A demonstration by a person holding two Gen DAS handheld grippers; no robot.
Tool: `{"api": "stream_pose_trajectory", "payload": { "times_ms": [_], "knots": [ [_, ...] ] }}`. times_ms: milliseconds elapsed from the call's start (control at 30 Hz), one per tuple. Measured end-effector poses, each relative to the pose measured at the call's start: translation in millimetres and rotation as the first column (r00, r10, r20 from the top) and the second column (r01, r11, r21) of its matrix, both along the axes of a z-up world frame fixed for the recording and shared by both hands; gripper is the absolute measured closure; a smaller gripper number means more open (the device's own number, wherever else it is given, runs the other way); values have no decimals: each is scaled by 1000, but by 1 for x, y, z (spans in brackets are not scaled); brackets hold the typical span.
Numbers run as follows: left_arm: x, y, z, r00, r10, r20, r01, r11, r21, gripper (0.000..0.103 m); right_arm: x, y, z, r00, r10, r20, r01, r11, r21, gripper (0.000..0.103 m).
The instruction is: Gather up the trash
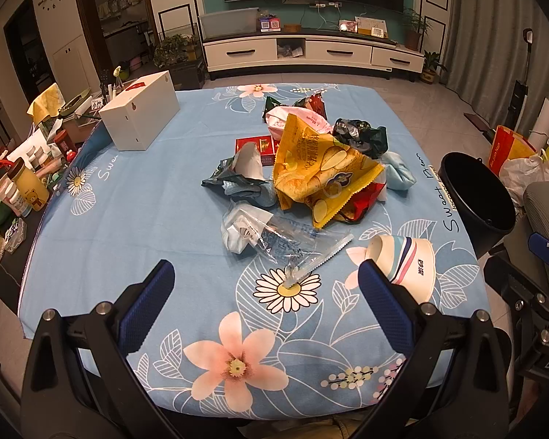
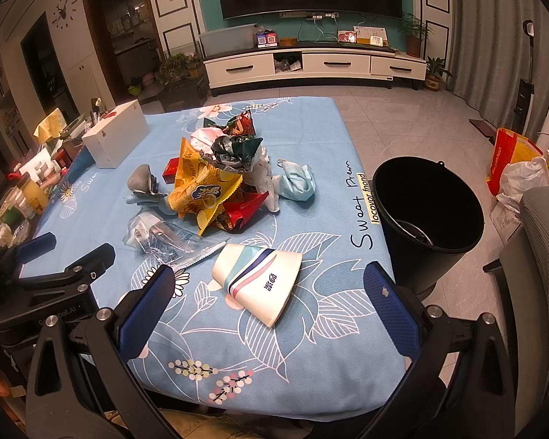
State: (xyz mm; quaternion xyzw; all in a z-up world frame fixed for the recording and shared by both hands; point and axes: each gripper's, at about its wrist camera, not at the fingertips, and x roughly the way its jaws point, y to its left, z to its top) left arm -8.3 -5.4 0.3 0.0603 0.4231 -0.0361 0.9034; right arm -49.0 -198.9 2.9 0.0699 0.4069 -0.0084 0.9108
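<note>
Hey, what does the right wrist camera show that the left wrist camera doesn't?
Only the right wrist view shows the inside bottom of the black bucket, with something lying in it, and the whole paper cup on its side between the open right gripper fingers. It also catches the left gripper off to its left.

Only the left wrist view shows the open left gripper from behind, aimed at the clear plastic wrapper.

Both show the yellow chip bag, the white box and the flowered tablecloth.

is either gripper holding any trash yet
No. The left gripper and right gripper both have open jaws with nothing between them; the paper cup lies untouched.
</note>
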Motion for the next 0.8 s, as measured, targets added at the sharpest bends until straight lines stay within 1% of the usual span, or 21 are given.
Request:
{"api": "stream_pose_trajectory", "payload": {
  "times_ms": [267, 333, 367, 467, 533, 600, 633, 667, 700, 733, 767, 800],
  "knots": [
    [0, 0, -1, 1000, -1, -1, 1, 1000, -1, 3, 1, 0, -1, 1000, 0, 0, 0, 1000, 2, 3],
    [-1, 0, -2, 1000, -4, -4, 3, 1000, -19, 3, -1, 0, 1, 1000, 13, 7, -13, 1000, 16, 3],
    [0, 2, -3, 1000, -12, -10, 11, 999, -43, 3, -4, 3, -1, 999, 29, 17, -29, 999, 23, 3],
    [2, 12, -7, 999, -42, -27, 38, 988, -152, 3, -7, 2, -2, 996, 63, 61, -64, 998, 20, 3],
    [4, 26, -13, 998, -56, -30, 47, 965, -257, 3, -11, 2, -4, 992, 88, 95, -89, 996, 5, 3],
    [5, 42, -22, 999, -43, -26, 32, 942, -335, 3, -16, 4, -9, 979, 131, 155, -126, 991, -39, 3],
    [6, 48, -27, 999, -30, -24, 20, 939, -342, 3, -17, 5, -14, 975, 146, 170, -136, 988, -67, 3],
    [8, 52, -33, 999, -24, -30, 13, 942, -335, 3, -16, 6, -20, 974, 163, 159, -148, 984, -101, 3],
    [9, 56, -43, 998, -28, -51, 10, 944, -329, 3, -13, 3, -26, 974, 187, 127, -175, 979, -102, 3],
    [10, 59, -52, 996, -40, -74, 13, 941, -339, 3, -11, -1, -31, 974, 197, 115, -190, 979, -73, 3],
    [10, 63, -61, 994, -46, -99, 8, 934, -357, 3, -10, -6, -37, 973, 205, 109, -204, 979, -20, 3],
    [11, 67, -68, 992, -44, -115, -2, 929, -371, 3, -7, -8, -41, 973, 210, 94, -212, 977, 3, 3]
  ]
}}
